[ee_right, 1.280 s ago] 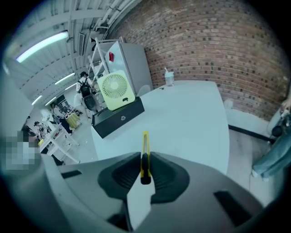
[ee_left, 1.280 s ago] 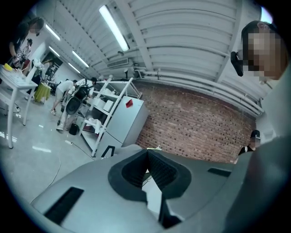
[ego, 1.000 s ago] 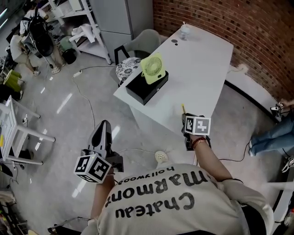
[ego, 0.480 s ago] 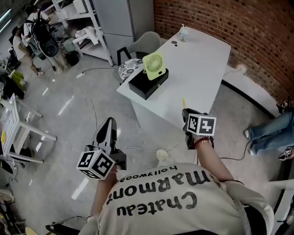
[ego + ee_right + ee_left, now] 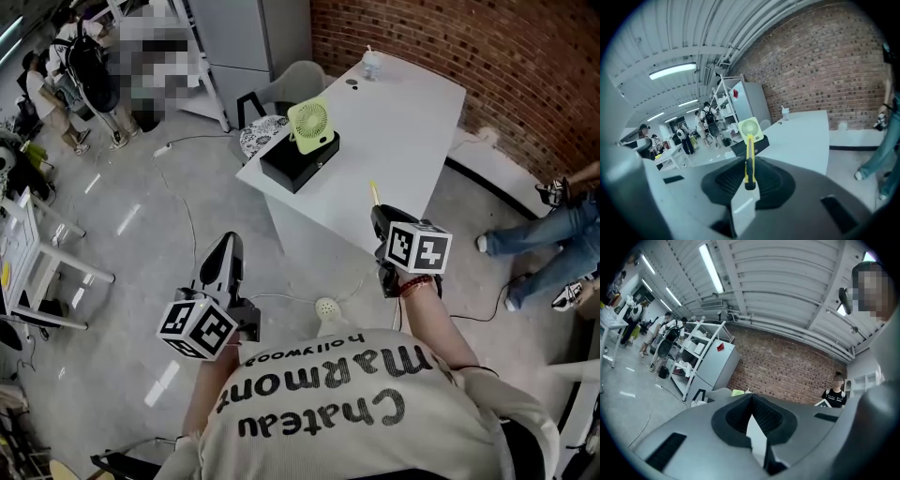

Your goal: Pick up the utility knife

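My right gripper (image 5: 381,214) is shut on a yellow utility knife (image 5: 374,193), held off the near edge of the white table (image 5: 412,112). In the right gripper view the knife (image 5: 749,157) stands upright between the dark pads (image 5: 771,180), its tip pointing away from me toward a green fan (image 5: 750,128). My left gripper (image 5: 227,255) hangs over the grey floor left of the table. Its jaws meet at their tips with nothing between them, and they point level across the room in the left gripper view (image 5: 751,397).
A green fan (image 5: 309,125) stands on a black box (image 5: 295,161) at the table's left edge, with a cup (image 5: 373,64) at the far end. A chair (image 5: 298,82) stands behind the table. Cables and a white round device (image 5: 326,307) lie on the floor. A person's legs (image 5: 548,230) are at the right.
My right gripper has risen with the knife still in it. My left gripper has drifted a little forward and to the right. The table appears slightly farther up in the head view.
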`<move>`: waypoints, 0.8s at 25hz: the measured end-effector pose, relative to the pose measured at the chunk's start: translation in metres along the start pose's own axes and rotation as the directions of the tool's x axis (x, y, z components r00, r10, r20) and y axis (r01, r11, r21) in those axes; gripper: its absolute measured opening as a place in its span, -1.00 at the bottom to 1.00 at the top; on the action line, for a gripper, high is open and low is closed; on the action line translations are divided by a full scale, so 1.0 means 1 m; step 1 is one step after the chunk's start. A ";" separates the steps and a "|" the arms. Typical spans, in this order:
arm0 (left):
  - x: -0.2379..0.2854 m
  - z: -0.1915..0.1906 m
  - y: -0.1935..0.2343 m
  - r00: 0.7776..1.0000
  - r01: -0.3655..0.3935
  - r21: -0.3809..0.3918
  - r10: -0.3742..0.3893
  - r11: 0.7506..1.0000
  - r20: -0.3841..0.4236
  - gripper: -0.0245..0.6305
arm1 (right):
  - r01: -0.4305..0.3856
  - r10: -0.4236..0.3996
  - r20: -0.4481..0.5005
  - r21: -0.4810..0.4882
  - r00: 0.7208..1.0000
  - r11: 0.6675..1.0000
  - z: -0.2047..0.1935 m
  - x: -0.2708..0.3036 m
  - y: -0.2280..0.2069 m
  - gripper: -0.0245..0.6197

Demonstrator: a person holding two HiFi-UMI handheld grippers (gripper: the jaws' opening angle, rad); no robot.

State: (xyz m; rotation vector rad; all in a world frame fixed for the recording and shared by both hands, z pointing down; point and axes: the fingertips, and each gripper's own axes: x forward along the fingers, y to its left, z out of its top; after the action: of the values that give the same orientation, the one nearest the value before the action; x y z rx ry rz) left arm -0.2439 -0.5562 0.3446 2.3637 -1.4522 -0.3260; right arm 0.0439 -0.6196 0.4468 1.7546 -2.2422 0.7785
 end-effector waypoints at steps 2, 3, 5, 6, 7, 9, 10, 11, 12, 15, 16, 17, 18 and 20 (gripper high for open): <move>0.000 0.000 -0.005 1.000 0.007 0.000 -0.007 1.000 -0.001 -0.93 | -0.008 0.008 0.015 0.003 1.000 1.000 0.006 -0.007 0.002 -0.72; 0.000 0.000 -0.007 1.000 0.010 -0.001 -0.010 1.000 -0.001 -0.93 | -0.013 0.012 0.022 0.005 1.000 1.000 0.009 -0.010 0.003 -0.72; 0.002 0.000 -0.012 1.000 0.018 -0.001 -0.018 1.000 -0.003 -0.93 | -0.024 0.023 0.035 0.010 0.999 1.000 0.013 -0.015 0.004 -0.72; 0.003 0.000 -0.014 1.000 0.023 0.000 -0.023 1.000 -0.004 -0.93 | -0.029 0.028 0.043 0.013 0.999 0.999 0.015 -0.018 0.005 -0.72; 0.004 0.000 -0.017 1.000 0.029 0.003 -0.029 1.000 -0.004 -0.93 | -0.033 0.032 0.052 0.015 0.998 0.999 0.017 -0.021 0.005 -0.72; 0.006 0.001 -0.023 0.999 0.037 0.008 -0.037 0.999 0.001 -0.93 | -0.038 0.037 0.073 0.014 0.997 0.999 0.024 -0.028 0.004 -0.72; 0.008 0.001 -0.025 0.999 0.040 0.010 -0.040 0.999 0.004 -0.93 | -0.041 0.040 0.083 0.011 0.996 0.999 0.027 -0.031 0.004 -0.72; 0.009 0.000 -0.028 0.999 0.041 0.011 -0.041 0.999 0.006 -0.93 | -0.045 0.044 0.091 0.008 0.995 0.999 0.030 -0.033 0.004 -0.72; 0.011 -0.001 -0.030 0.999 0.042 0.012 -0.042 0.999 0.006 -0.93 | -0.048 0.047 0.098 0.005 0.994 0.999 0.033 -0.035 0.003 -0.72; 0.019 -0.005 -0.039 0.999 0.046 0.017 -0.046 0.999 -0.006 -0.93 | -0.058 0.058 0.118 0.000 0.991 0.998 0.042 -0.042 -0.001 -0.72; 0.023 -0.005 -0.042 0.999 0.047 0.018 -0.047 0.999 -0.006 -0.93 | -0.063 0.063 0.125 -0.003 0.990 0.998 0.046 -0.044 -0.002 -0.72; 0.026 -0.005 -0.045 0.999 0.048 0.017 -0.048 0.999 -0.003 -0.93 | -0.068 0.069 0.132 -0.008 0.989 0.998 0.050 -0.046 -0.003 -0.72; 0.028 -0.004 -0.048 0.999 0.048 0.015 -0.048 0.999 0.002 -0.93 | -0.074 0.075 0.139 -0.014 0.987 0.997 0.054 -0.048 -0.005 -0.72; 0.034 -0.003 -0.054 0.999 0.045 0.011 -0.045 0.999 0.015 -0.93 | -0.086 0.090 0.151 -0.030 0.984 0.996 0.062 -0.050 -0.007 -0.72</move>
State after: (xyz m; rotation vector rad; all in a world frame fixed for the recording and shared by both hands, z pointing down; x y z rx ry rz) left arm -0.1839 -0.5636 0.3251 2.4099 -1.4128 -0.3489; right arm 0.0751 -0.6096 0.3741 1.7706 -2.4318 0.6516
